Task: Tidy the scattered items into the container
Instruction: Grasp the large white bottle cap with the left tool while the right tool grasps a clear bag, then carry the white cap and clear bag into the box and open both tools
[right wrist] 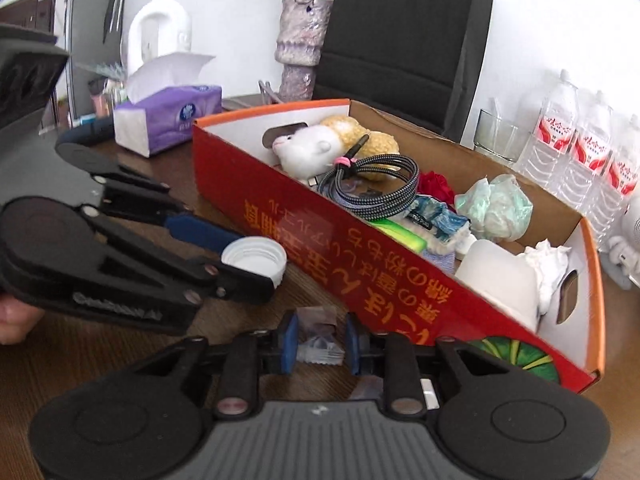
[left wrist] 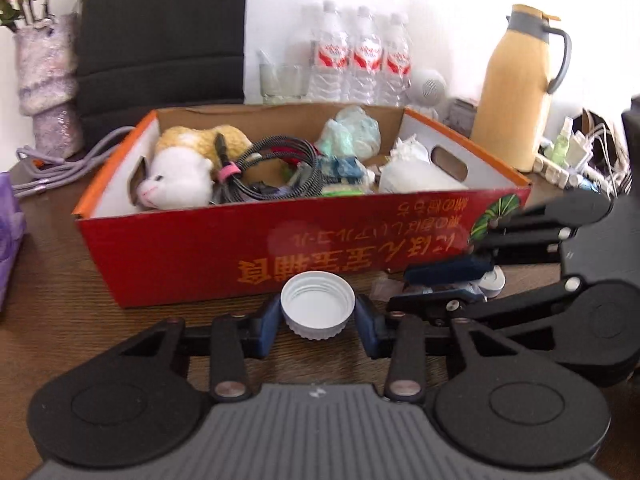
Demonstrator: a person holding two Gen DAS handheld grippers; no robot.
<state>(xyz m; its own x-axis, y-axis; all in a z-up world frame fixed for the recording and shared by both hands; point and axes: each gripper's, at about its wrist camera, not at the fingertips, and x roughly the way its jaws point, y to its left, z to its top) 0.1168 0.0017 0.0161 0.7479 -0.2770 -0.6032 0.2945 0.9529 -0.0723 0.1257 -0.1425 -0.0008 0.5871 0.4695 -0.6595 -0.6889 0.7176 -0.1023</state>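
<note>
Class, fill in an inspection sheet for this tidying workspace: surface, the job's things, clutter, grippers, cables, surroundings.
Surface: brown wooden table.
Job's things: red cardboard box holding a plush toy, a coiled braided cable and crumpled tissues; white bottle cap and a small crumpled wrapper on the table in front of it.
Clutter: small white round item beside the box.
Grippers: left gripper around the cap; right gripper around the wrapper.
Cables: grey cord left of the box; white chargers at right.
Surroundings: water bottles, yellow thermos jug, tissue pack, vase, black chair.
</note>
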